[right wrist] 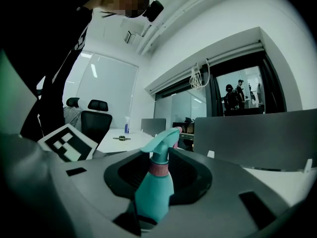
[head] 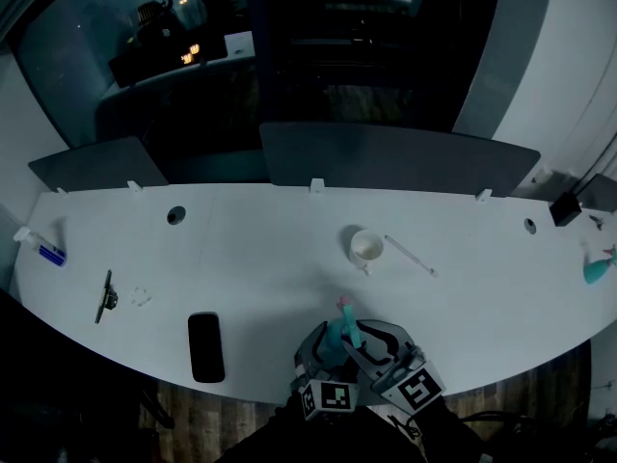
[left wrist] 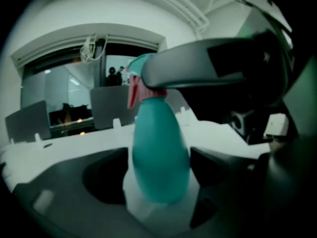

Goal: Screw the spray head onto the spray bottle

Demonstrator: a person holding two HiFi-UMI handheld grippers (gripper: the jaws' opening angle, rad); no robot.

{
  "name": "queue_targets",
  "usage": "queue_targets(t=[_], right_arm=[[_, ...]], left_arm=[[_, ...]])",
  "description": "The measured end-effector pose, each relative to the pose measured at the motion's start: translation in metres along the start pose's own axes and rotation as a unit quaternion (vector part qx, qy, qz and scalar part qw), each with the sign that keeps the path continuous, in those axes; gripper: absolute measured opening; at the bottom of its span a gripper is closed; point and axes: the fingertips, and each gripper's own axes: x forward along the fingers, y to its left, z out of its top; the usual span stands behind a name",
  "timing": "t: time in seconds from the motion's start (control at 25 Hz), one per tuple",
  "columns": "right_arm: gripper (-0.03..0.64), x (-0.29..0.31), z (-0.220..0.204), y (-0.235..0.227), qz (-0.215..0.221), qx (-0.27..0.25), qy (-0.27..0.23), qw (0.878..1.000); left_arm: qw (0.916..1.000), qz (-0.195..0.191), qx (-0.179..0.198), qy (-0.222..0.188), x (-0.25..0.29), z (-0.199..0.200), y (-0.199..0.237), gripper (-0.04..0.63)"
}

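A teal spray bottle with a pink collar and a teal spray head sits between both grippers above the white table's near edge. In the left gripper view the bottle's wide body fills the gap of my left gripper, and both pads lie against its sides. One grey finger of the right gripper crosses in front of the spray head. In the right gripper view my right gripper is shut round the upper body of the bottle, just under the collar. The bottle's base is hidden.
On the table lie a white cup, a thin white tube, a black phone, a dark tool and a small blue-labelled bottle. Another teal bottle lies far right. Grey partitions line the far edge.
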Motion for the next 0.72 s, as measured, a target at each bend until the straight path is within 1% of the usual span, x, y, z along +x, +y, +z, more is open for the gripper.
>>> queue_targets(t=[0.04, 0.08, 0.12, 0.16, 0.2, 0.24, 0.28, 0.32, 0.36, 0.4, 0.44, 0.48, 0.52, 0.56, 0.6, 0.64, 0.68, 0.72], right_arm=[[0.123, 0.001, 0.000, 0.001, 0.005, -0.001, 0.002, 1.000], [0.123, 0.002, 0.001, 0.002, 0.008, -0.002, 0.002, 1.000], [0.123, 0.003, 0.001, 0.002, 0.011, -0.002, 0.000, 1.000], [0.123, 0.003, 0.002, 0.001, 0.012, -0.001, -0.002, 1.000], [0.123, 0.002, 0.002, 0.001, 0.012, -0.001, -0.003, 1.000], [0.123, 0.001, 0.001, 0.001, 0.013, -0.001, -0.004, 1.000], [0.123, 0.001, 0.001, 0.001, 0.013, -0.002, -0.003, 1.000], [0.123, 0.001, 0.001, 0.001, 0.013, -0.003, -0.001, 1.000], [0.123, 0.001, 0.000, 0.001, 0.012, -0.005, 0.001, 1.000], [0.123, 0.001, 0.000, 0.001, 0.010, -0.007, 0.003, 1.000], [0.123, 0.001, 0.001, 0.001, 0.009, -0.008, 0.001, 1.000], [0.123, 0.002, 0.002, 0.002, 0.008, -0.008, -0.002, 1.000], [0.123, 0.002, 0.002, 0.004, 0.008, -0.005, -0.006, 1.000], [0.123, 0.002, 0.002, 0.006, 0.009, -0.002, -0.007, 1.000], [0.123, 0.002, 0.001, 0.007, 0.008, 0.001, -0.006, 1.000], [0.123, 0.001, 0.000, 0.007, 0.006, 0.004, -0.005, 1.000], [0.123, 0.001, 0.000, 0.006, 0.004, 0.005, -0.003, 1.000], [0.123, 0.001, 0.000, 0.006, 0.005, 0.003, -0.003, 1.000]], left_arm=[[0.9991, -0.042, 0.007, -0.006, 0.001, 0.001, 0.002, 0.411], [0.9960, -0.088, 0.009, -0.010, 0.002, 0.002, 0.002, 0.431], [0.9906, -0.136, 0.009, -0.010, 0.005, 0.003, 0.000, 0.436], [0.9834, -0.181, 0.011, -0.008, 0.008, 0.004, -0.004, 0.434], [0.9757, -0.218, 0.017, -0.006, 0.010, 0.004, -0.009, 0.427], [0.9696, -0.243, 0.026, -0.005, 0.010, 0.004, -0.013, 0.388], [0.9667, -0.254, 0.031, -0.008, 0.009, 0.004, -0.015, 0.385], [0.9680, -0.249, 0.031, -0.015, 0.009, 0.005, -0.014, 0.385], [0.9729, -0.229, 0.023, -0.022, 0.009, 0.007, -0.013, 0.385], [0.9805, -0.195, 0.009, -0.027, 0.008, 0.009, -0.010, 0.385], [0.9886, -0.147, -0.008, -0.030, 0.008, 0.010, -0.006, 0.385], [0.9951, -0.091, -0.025, -0.030, 0.007, 0.009, -0.002, 0.385], [0.9983, -0.032, -0.040, -0.028, 0.005, 0.007, 0.002, 0.385], [0.9983, 0.019, -0.051, -0.022, 0.004, 0.004, 0.004, 0.385], [0.9969, 0.053, -0.056, -0.016, 0.003, 0.002, 0.005, 0.385], [0.9963, 0.065, -0.054, -0.013, 0.003, 0.002, 0.005, 0.388], [0.9972, 0.057, -0.046, -0.012, 0.003, 0.003, 0.005, 0.391], [0.9987, 0.035, -0.034, -0.011, 0.004, 0.004, 0.005, 0.393]])
